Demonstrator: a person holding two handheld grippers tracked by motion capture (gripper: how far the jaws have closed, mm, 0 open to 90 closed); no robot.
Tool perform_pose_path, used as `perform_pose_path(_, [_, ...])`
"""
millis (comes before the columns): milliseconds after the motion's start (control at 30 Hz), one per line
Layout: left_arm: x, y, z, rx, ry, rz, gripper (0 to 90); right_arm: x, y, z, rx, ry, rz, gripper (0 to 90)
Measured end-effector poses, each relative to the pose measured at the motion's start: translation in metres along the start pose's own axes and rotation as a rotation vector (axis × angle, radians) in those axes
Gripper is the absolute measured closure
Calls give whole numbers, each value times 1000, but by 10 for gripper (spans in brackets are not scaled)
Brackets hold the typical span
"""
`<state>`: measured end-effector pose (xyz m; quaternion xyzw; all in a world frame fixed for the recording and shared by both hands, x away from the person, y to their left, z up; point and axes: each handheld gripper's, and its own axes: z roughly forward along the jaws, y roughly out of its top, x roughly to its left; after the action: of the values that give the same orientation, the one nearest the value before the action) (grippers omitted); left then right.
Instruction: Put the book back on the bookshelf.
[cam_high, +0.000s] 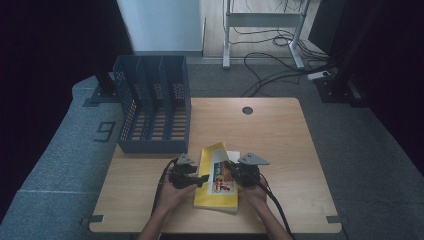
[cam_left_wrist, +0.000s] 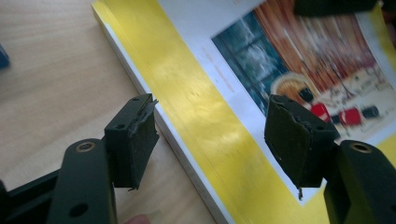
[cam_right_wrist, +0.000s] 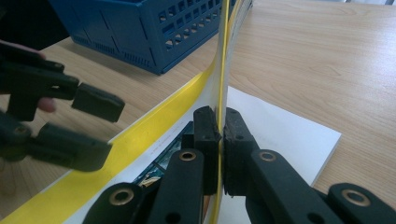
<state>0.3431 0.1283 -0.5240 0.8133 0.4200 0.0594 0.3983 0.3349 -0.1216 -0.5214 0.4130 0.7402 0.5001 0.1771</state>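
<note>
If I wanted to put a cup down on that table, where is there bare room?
The widest bare wood lies right of the yellow book, out to the table edge, and behind it, beside the blue file rack. A smaller patch sits at the front left corner. The middle front is crowded with both hand-held grippers.

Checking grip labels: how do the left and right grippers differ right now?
The left gripper has its jaws apart, straddling the yellow book's edge without pressing. The right gripper is shut on the book's cover, lifting it upright. Both are black and hand-held over the book.
</note>
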Motion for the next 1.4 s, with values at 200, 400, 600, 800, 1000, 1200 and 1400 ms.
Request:
perform_pose_path(200, [4, -1, 2, 3, 11, 1, 339, 0, 0, 1, -7, 1, 2, 856])
perform_pose_path(400, [6, -1, 7, 0, 16, -7, 340, 2, 1, 0, -19, -1, -6, 857])
perform_pose_path(600, [11, -1, 12, -4, -26, -38, 341, 3, 4, -2, -33, 12, -10, 859])
perform_pose_path(800, [11, 0, 13, -22, -41, -43, 334, 9, 9, -6, -40, 13, -47, 861])
perform_pose_path(1000, [11, 0, 12, -39, -55, -47, 322, 14, 12, -11, -48, 10, -74, 861])
perform_pose_path(1200, [12, -1, 11, -56, -78, -53, 308, 17, 14, -14, -53, 8, -89, 861])
perform_pose_path(1400, [14, -1, 10, -76, -96, -64, 295, 21, 17, -19, -64, 11, -103, 861])
